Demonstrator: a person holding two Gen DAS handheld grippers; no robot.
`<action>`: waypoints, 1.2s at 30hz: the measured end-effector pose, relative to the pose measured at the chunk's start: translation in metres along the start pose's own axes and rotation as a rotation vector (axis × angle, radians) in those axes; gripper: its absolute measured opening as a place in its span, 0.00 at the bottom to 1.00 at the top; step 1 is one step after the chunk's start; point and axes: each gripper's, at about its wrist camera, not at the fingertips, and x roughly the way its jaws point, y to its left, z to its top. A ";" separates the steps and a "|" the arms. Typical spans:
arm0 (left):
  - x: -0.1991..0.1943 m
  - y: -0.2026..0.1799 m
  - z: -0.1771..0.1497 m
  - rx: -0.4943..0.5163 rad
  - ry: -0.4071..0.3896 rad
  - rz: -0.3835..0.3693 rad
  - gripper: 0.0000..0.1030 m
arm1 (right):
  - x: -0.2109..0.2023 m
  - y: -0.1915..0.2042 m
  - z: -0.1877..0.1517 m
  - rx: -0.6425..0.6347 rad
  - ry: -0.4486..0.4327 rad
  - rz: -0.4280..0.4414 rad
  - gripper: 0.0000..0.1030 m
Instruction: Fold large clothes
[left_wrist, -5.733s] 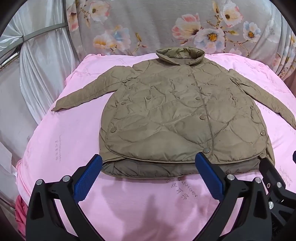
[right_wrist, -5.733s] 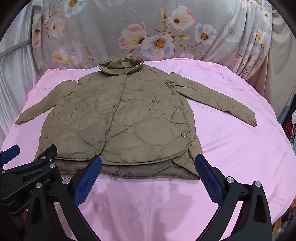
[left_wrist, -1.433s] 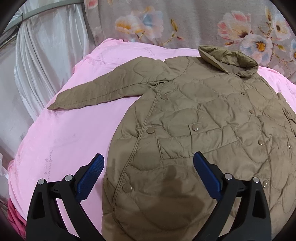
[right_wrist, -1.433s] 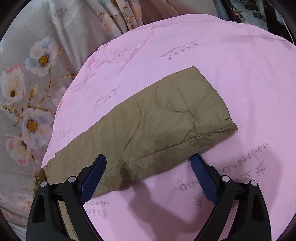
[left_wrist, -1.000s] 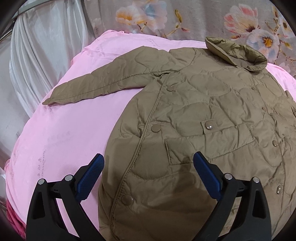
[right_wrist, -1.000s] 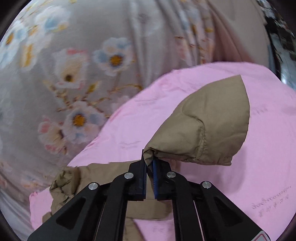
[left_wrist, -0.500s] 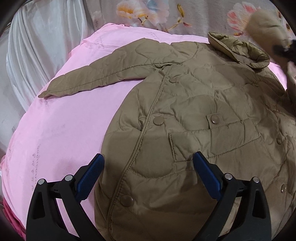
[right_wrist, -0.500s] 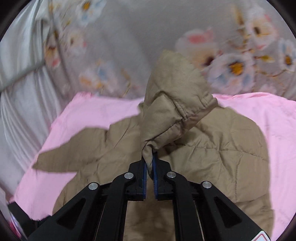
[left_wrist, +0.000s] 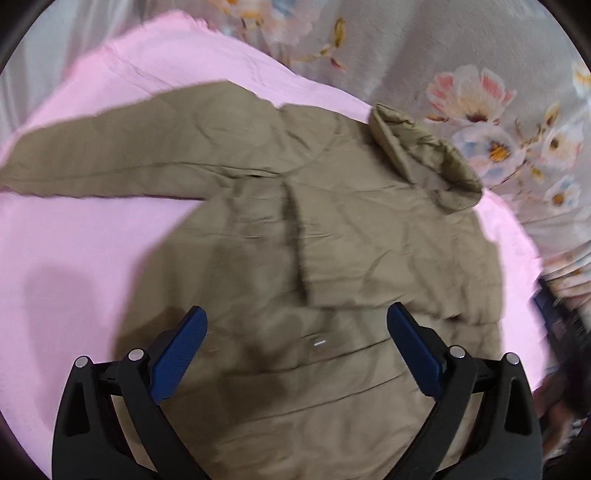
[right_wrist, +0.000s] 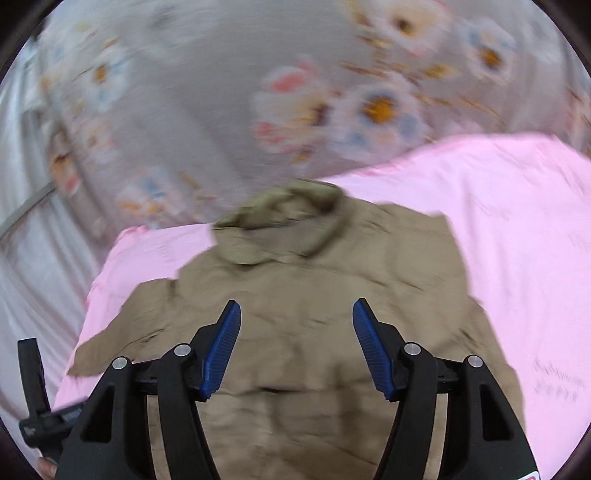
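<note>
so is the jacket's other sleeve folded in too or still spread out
Spread out. In the left wrist view that sleeve lies flat on the pink sheet, away from the jacket, while the opposite sleeve lies folded across the chest.

Quilted jacket (left_wrist: 332, 236): matt olive cloth, puffy, creased. Pink sheet (left_wrist: 85, 236): smooth matt cloth. Floral curtain (right_wrist: 221, 110): soft cloth. Pads (right_wrist: 221, 350): ribbed blue rubber-like.

One olive quilted jacket (left_wrist: 332, 229) lies on one pink sheet (left_wrist: 92, 236). One floral curtain (left_wrist: 461, 55) hangs behind. Two black grippers show, the left gripper (left_wrist: 297, 334) and the right gripper (right_wrist: 296, 332), each with two blue pads.
</note>
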 end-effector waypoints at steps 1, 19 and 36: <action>0.007 -0.003 0.005 -0.021 0.018 -0.022 0.93 | 0.002 -0.024 -0.002 0.073 0.018 -0.019 0.60; 0.019 -0.036 0.068 0.035 -0.110 0.070 0.04 | 0.035 -0.106 0.025 0.308 -0.043 0.059 0.04; 0.064 -0.034 0.009 0.237 -0.176 0.303 0.06 | 0.076 -0.102 -0.018 0.111 0.116 -0.212 0.03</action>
